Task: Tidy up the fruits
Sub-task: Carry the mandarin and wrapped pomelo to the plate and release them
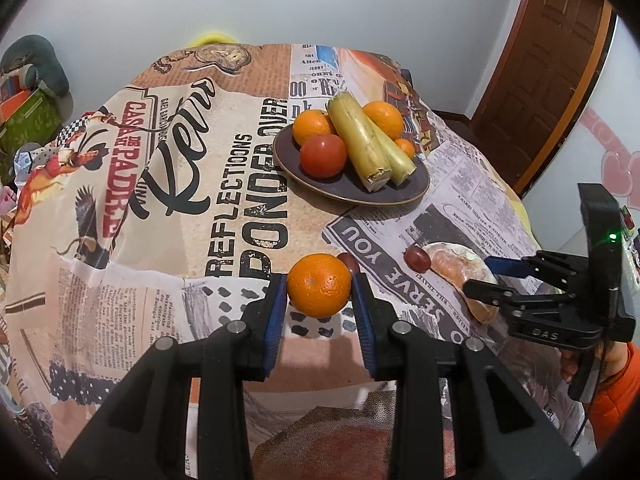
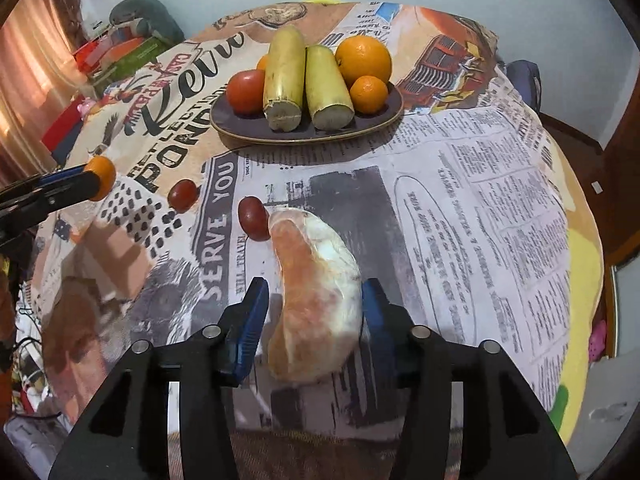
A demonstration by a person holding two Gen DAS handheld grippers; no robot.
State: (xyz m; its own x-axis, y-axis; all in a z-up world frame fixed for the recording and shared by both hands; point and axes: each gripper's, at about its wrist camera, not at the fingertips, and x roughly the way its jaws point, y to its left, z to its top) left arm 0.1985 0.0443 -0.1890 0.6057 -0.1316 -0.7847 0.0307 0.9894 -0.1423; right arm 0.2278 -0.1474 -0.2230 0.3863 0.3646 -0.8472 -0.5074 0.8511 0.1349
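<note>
My left gripper point(image 1: 319, 286) is shut on an orange point(image 1: 319, 285), held just above the tablecloth; it also shows in the right wrist view point(image 2: 101, 178). My right gripper point(image 2: 316, 312) is open around a peeled pomelo wedge point(image 2: 314, 296) lying on the table; the wedge touches the right pad, with a gap at the left pad. The dark plate point(image 1: 352, 188) holds two sugarcane pieces point(image 1: 362, 142), a tomato point(image 1: 323, 155) and several oranges. Two red grapes point(image 2: 253, 218) point(image 2: 183, 196) lie loose between the grippers.
The round table is covered by a newspaper-print cloth point(image 1: 200, 184). A wooden door point(image 1: 548, 60) stands at the back right. Boxes and a cushion point(image 2: 132, 36) sit beyond the table's left side. The table's front edge drops off under both grippers.
</note>
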